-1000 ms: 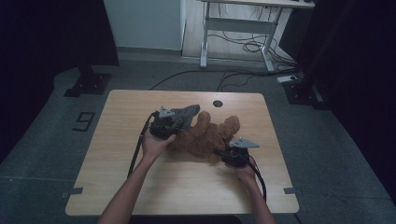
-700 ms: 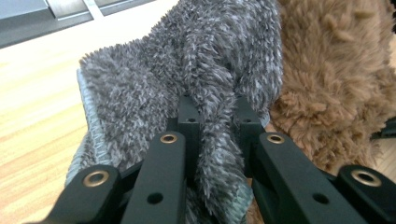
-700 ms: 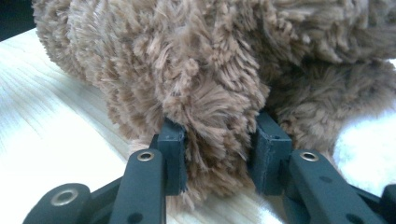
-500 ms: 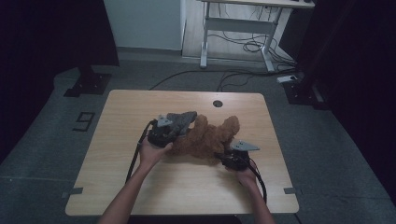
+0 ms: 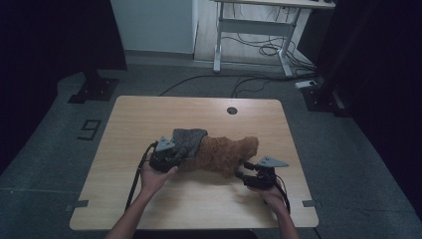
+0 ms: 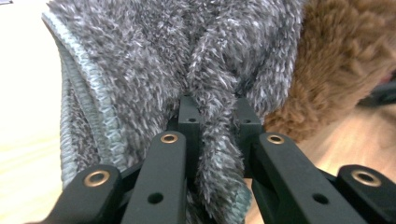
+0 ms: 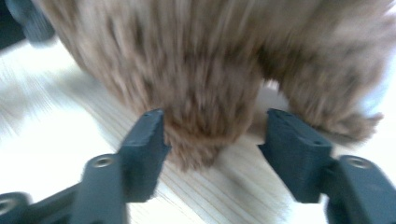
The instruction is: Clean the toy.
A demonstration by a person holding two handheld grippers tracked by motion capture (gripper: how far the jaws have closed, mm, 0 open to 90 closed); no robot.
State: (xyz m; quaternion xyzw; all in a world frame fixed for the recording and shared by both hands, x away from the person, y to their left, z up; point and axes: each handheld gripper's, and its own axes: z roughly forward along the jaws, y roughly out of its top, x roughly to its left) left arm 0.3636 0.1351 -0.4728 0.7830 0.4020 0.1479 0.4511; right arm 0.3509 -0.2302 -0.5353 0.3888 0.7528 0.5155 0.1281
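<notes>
A fluffy cloth, grey [image 5: 190,138] at one end and brown [image 5: 224,154] at the other, lies bunched on the wooden table [image 5: 139,114]. My left gripper [image 5: 175,154] is shut on a fold of the grey part [image 6: 140,70], which is pinched between the pads [image 6: 189,114]; the brown part [image 6: 345,60] lies beyond it. My right gripper [image 5: 241,174] sits at the brown end. Its jaws have just been opening and now stand wide in the right gripper view [image 7: 215,126], with a brown tuft [image 7: 210,60] between them and unpressed.
A round cable hole [image 5: 232,110] sits near the table's far edge. Beyond the table stand a white desk frame [image 5: 254,30], loose floor cables [image 5: 249,82] and dark stand bases [image 5: 94,89]. Bare wood [image 5: 199,204] lies in front of the cloth.
The left gripper has pulled the grey end toward the near edge and lower. The right gripper's jaws have let go of the brown end and drawn back a little.
</notes>
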